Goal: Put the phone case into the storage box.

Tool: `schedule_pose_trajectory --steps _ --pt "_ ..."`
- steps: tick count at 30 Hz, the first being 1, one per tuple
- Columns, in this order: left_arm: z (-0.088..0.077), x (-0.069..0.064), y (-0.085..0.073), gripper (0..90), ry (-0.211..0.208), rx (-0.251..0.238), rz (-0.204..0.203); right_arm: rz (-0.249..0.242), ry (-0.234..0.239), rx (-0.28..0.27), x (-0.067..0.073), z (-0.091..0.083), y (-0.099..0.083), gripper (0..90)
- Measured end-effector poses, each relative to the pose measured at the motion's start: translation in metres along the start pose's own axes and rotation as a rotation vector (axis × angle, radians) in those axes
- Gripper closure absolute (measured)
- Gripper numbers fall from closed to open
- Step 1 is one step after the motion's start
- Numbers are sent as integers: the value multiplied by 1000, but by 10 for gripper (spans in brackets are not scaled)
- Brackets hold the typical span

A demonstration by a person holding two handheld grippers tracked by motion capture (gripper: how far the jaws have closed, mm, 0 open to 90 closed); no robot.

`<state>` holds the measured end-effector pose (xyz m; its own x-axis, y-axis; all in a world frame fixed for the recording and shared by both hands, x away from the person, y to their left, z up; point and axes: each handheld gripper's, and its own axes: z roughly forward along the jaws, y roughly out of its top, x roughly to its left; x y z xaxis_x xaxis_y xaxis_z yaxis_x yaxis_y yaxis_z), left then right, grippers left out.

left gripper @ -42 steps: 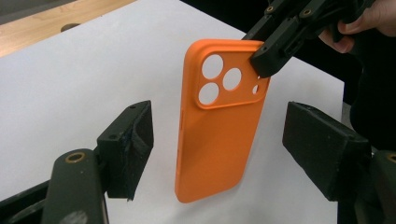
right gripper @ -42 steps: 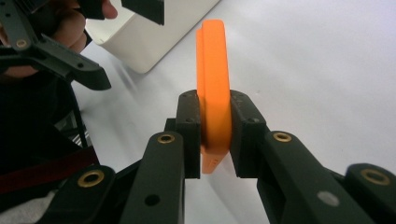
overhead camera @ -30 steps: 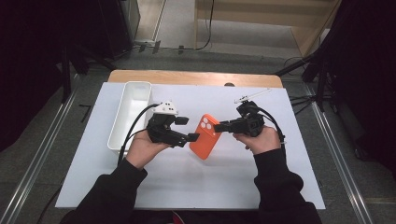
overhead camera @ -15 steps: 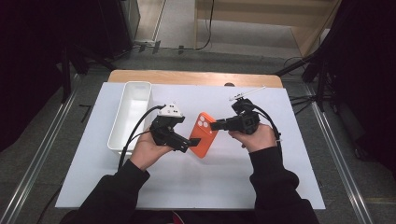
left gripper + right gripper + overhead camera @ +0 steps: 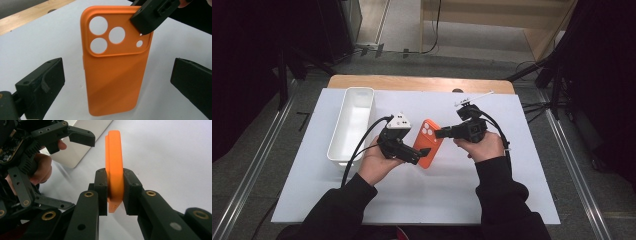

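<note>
An orange phone case with round camera holes is held above the white sheet, between both hands. My right gripper is shut on its camera-end corner; in the right gripper view the pads press both faces of the case. My left gripper is open and its jaws have just been opening. In the left gripper view they stand wide on either side of the case without touching it. The right gripper's jaw tip covers the case's upper corner there.
A long white tray lies to the left of the hands, near the left gripper's fingers. A white sheet covers the table, whose wooden far edge is bare. A thin white stick lies at the back.
The left gripper's jaws have spread apart and come off the orange case. The right gripper keeps its grip on the case. Both hands stay roughly in place.
</note>
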<state>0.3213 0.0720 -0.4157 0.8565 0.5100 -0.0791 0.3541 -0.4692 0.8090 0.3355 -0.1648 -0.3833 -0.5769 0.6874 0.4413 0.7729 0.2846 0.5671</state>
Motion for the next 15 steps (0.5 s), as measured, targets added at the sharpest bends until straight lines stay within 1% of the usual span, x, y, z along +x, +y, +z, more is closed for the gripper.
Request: schedule_pose_trajectory --steps 1,7,10,15 --pt "1 -1 0 0 11 1 5 3 3 2 1 0 0 746" --pt "3 -4 0 0 14 -18 5 2 4 6 4 1 1 746" --pt "4 -6 1 0 26 -32 -1 3 8 8 5 2 1 746" --pt "5 -7 1 0 44 -41 10 5 11 15 6 4 1 745"
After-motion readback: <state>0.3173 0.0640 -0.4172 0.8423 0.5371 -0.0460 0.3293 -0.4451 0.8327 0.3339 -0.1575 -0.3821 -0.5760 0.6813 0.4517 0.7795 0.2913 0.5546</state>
